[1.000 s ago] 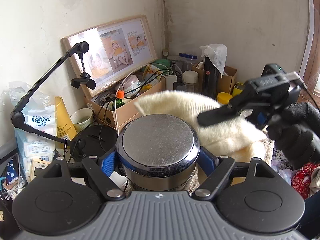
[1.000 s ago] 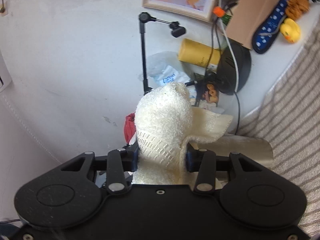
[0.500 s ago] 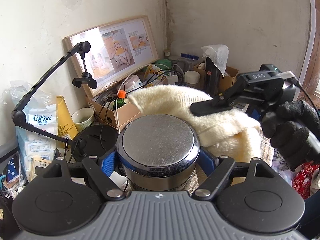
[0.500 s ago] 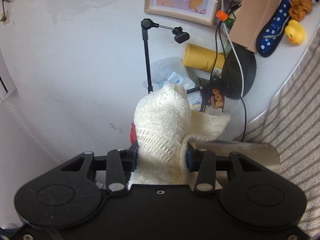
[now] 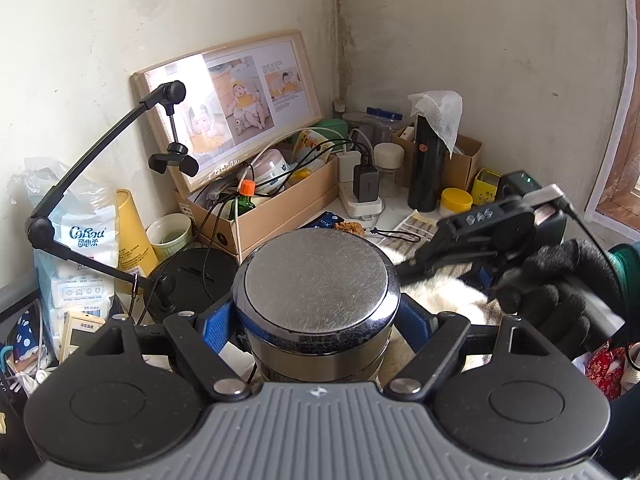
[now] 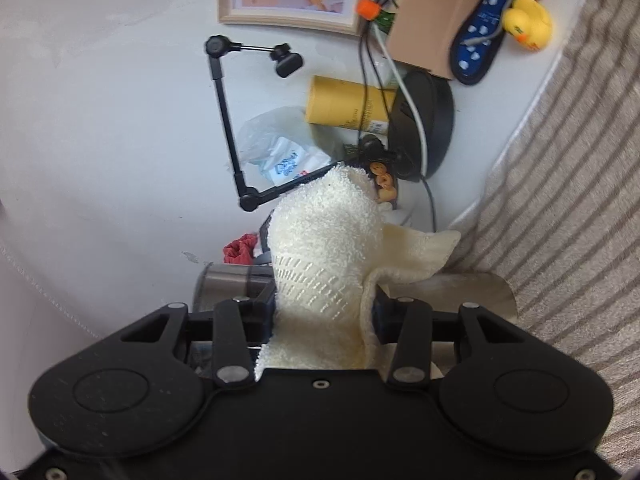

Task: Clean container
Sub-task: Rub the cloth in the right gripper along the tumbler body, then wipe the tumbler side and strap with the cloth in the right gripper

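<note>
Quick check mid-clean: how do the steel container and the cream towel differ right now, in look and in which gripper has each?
The steel container is rigid, shiny and round, its flat end scratched; the cream towel is soft, looped and bunched. The container sits clamped in the left gripper; the towel is pinched in the right gripper, beside the container's wall. Both are firmly gripped.

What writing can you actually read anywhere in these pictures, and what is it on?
"Carou", with Chinese characters below: white tissue pack.
"SMOOTHY SENSES", approximate: framed photo collage.
"DAS", approximate: right gripper body.
Too small or blurred: yellow tube, yellow tin, small white device.
</note>
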`<control>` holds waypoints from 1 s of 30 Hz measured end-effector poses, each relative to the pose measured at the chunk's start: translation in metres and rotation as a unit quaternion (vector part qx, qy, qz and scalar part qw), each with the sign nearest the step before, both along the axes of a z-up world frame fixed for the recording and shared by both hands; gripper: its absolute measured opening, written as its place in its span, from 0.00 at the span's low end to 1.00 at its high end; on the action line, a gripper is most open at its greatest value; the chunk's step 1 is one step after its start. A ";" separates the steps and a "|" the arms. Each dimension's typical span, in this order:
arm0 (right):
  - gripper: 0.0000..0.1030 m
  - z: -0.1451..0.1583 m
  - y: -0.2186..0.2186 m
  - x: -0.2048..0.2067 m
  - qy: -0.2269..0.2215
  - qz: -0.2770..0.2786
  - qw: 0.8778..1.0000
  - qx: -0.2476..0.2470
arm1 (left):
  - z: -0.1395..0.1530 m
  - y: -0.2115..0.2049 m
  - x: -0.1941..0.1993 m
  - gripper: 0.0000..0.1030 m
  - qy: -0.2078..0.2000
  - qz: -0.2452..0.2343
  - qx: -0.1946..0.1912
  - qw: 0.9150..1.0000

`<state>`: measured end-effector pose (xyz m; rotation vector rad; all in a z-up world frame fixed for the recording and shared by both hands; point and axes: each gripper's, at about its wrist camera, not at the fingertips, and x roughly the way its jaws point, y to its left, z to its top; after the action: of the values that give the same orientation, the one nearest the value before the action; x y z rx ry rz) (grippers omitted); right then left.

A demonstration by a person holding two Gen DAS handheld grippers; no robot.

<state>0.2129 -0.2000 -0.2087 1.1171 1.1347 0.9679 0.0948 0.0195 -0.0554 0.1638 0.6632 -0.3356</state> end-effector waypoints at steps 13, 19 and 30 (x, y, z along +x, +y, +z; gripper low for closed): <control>0.41 -0.050 0.002 -0.004 0.059 -0.009 0.997 -0.041 | 0.001 -0.001 0.000 0.80 0.001 0.003 0.001 1.000; 0.41 -0.071 0.003 -0.007 0.076 -0.008 0.995 -0.067 | 0.001 -0.001 0.000 0.80 0.002 0.003 0.002 1.000; 0.41 -0.095 0.004 -0.009 0.096 -0.014 0.992 -0.077 | 0.001 -0.001 0.000 0.80 0.004 0.003 0.004 1.000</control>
<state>0.2042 -0.1958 -0.3033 1.1154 1.3232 0.7501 0.0945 0.0189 -0.0543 0.1685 0.6722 -0.3274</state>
